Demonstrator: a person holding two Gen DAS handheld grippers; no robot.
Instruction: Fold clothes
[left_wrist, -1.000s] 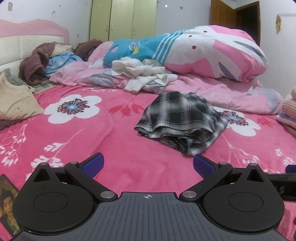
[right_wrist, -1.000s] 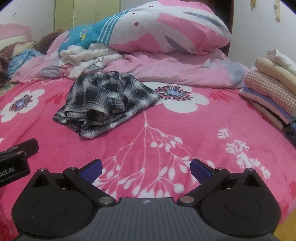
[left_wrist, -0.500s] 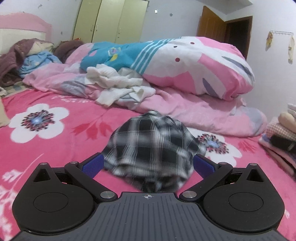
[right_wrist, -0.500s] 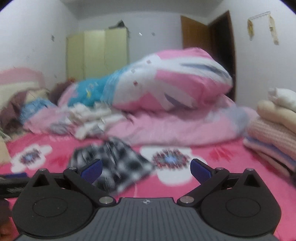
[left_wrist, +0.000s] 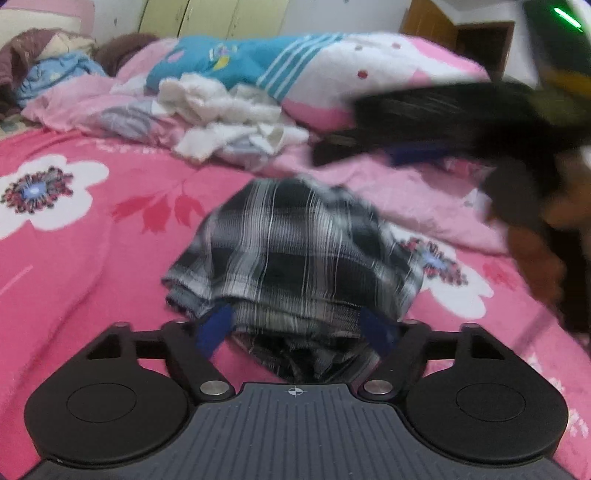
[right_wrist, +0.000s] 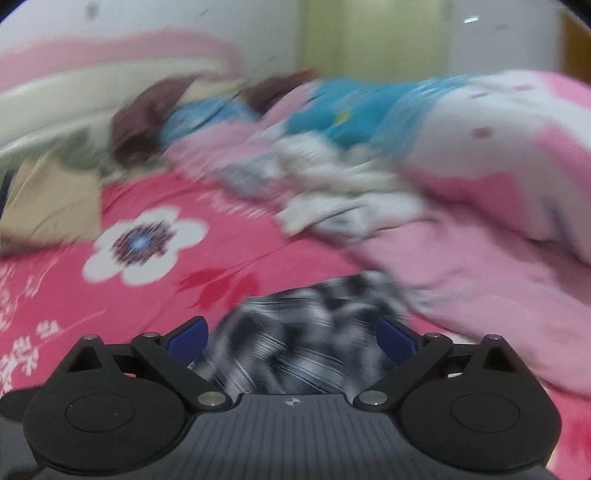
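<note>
Lying crumpled on the pink floral bedspread (left_wrist: 92, 258) is the plaid garment (left_wrist: 295, 251), its near edge sitting between the left gripper (left_wrist: 297, 328) fingers, whose jaws are closing without pressing it yet. The right gripper (right_wrist: 291, 341) is hovering over the garment's far side, jaws wide and starting to close, view blurred.

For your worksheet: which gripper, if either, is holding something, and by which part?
Nothing is gripped yet: left gripper closing around the plaid garment near edge; right gripper open.
</note>
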